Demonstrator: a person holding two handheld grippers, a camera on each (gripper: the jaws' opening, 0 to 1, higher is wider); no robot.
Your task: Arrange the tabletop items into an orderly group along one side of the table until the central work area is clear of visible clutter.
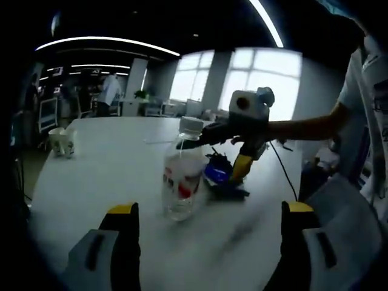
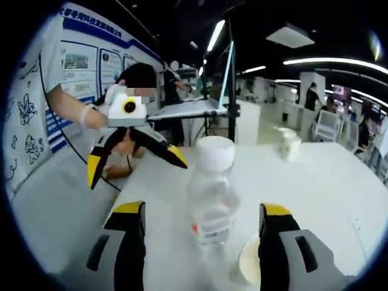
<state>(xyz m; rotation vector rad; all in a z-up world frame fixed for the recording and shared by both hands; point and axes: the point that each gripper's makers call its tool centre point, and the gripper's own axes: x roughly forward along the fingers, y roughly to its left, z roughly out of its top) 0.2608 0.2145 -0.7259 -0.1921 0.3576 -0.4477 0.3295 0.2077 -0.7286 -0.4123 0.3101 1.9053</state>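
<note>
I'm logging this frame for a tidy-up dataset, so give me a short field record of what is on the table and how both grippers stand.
surface: white table
bottle: clear water bottle with white cap, upright, label partly red
cups: paper cups near the far left edge in the left gripper view
blue item: blue object beside the bottle, unclear what it is
left gripper: open, off the table edge
right gripper: open, jaws either side of the bottle, contact unclear

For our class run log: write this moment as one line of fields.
left claw: open, facing clear plastic water bottle | right claw: open, straddling bottle | white paper cup: far table edge | white table: not cleared
</note>
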